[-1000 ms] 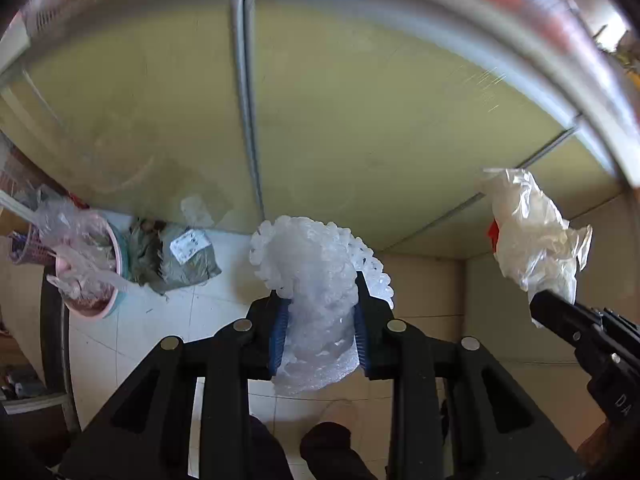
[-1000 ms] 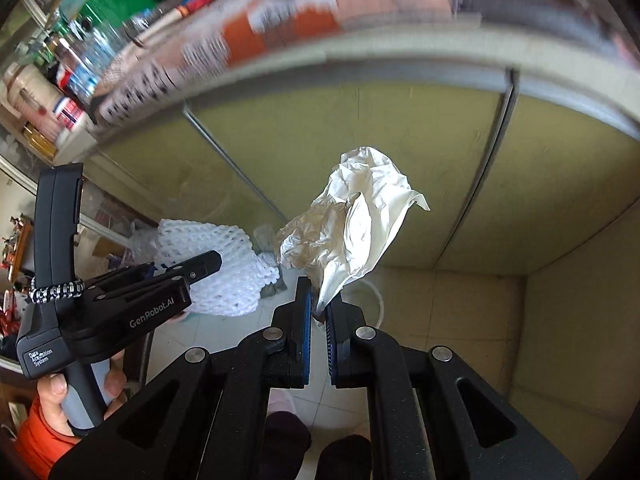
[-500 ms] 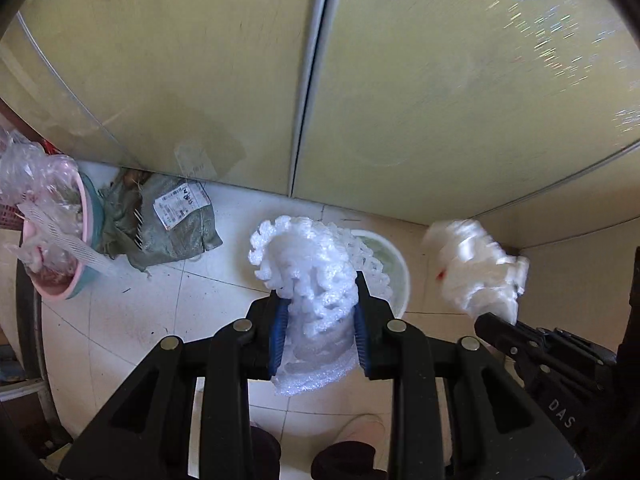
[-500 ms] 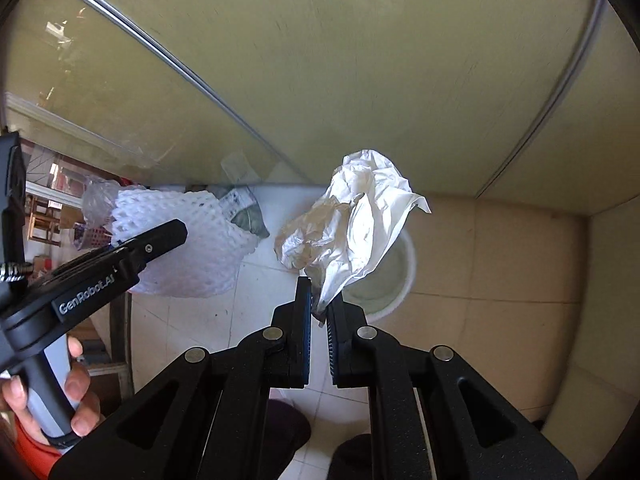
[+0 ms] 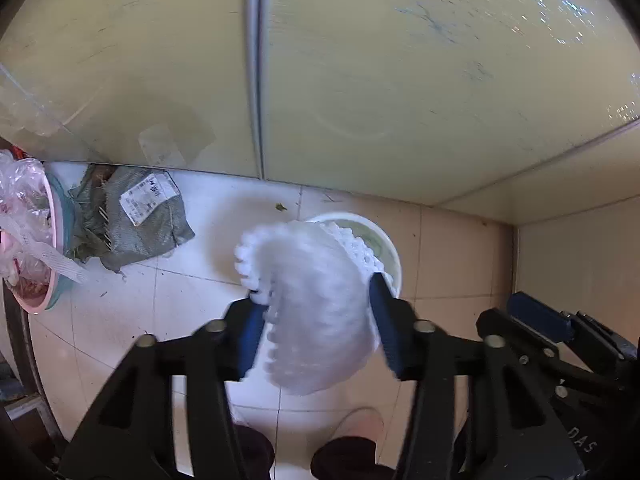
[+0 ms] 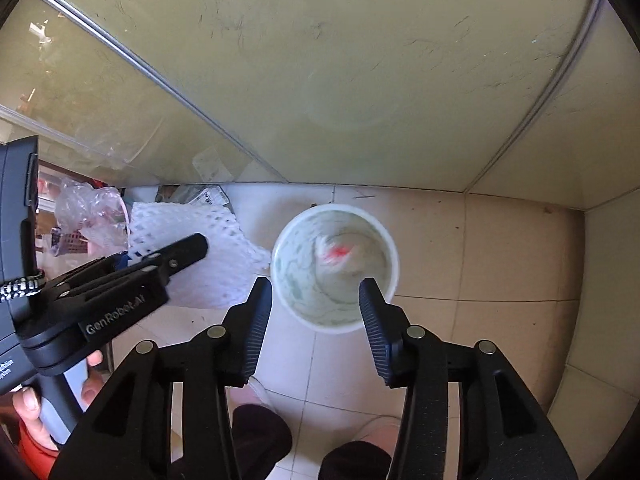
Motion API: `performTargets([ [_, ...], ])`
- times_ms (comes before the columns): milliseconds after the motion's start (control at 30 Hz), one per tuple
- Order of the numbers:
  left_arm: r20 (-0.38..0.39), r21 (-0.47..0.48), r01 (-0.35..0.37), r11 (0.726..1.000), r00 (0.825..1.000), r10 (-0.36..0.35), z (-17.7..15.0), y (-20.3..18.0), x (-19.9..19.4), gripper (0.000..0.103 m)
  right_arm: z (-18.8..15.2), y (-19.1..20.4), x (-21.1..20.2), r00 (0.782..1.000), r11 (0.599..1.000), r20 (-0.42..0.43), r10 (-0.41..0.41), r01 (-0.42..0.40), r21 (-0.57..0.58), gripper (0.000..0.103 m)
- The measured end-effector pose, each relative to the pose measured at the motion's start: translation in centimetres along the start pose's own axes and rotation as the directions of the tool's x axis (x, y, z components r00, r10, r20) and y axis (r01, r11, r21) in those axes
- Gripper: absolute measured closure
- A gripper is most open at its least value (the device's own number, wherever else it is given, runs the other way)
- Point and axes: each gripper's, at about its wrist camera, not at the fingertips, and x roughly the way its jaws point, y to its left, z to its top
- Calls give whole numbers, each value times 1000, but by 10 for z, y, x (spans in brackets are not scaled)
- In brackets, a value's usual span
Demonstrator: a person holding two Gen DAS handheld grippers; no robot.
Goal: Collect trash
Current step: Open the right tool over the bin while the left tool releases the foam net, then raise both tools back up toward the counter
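Observation:
My left gripper [image 5: 316,292] points down, and its jaws are opening. A white foam net [image 5: 316,312] hangs blurred between them, slipping loose. Below and to the right of it stands a round white bucket [image 5: 390,248] on the tiled floor. My right gripper [image 6: 316,286] hangs over the bucket [image 6: 280,248], jaws opening, with nothing between them. A crumpled white paper with a red spot [image 6: 340,256] is blurred inside the bucket. In the right wrist view, the left gripper [image 6: 192,248] and foam net [image 6: 192,232] are left of the bucket. The right gripper [image 5: 532,312] shows at the left wrist view's right edge.
Yellow-green cabinet doors [image 5: 400,80] rise just behind the bucket. A grey-green sack with a white label [image 5: 136,216] lies on the floor to the left, beside a pink basin of clear plastic [image 5: 36,240]. The person's feet [image 5: 360,424] are below the grippers.
Both grippers came down toward the bucket and their jaws spread. The crumpled paper left the right gripper and dropped into the bucket. The foam net puffed out wider between the left jaws.

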Motion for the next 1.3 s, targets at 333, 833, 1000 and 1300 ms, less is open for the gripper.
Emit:
performTargets([
  [333, 11, 31, -33, 999, 999, 33, -1, -10, -56, 50, 10, 5, -46, 998, 1000, 58, -10, 8, 26, 61],
  [833, 212, 114, -35, 993, 977, 10, 14, -37, -306, 50, 23, 72, -247, 970, 999, 239, -37, 36, 9, 61],
  [1000, 334, 179, -45, 983, 942, -17, 18, -49, -402, 50, 19, 101, -331, 933, 999, 356, -44, 37, 26, 61],
  [1300, 537, 268, -2, 963, 831, -148, 15, -55, -561, 43, 6, 166, -455, 813, 996, 575, -89, 61, 68, 61],
])
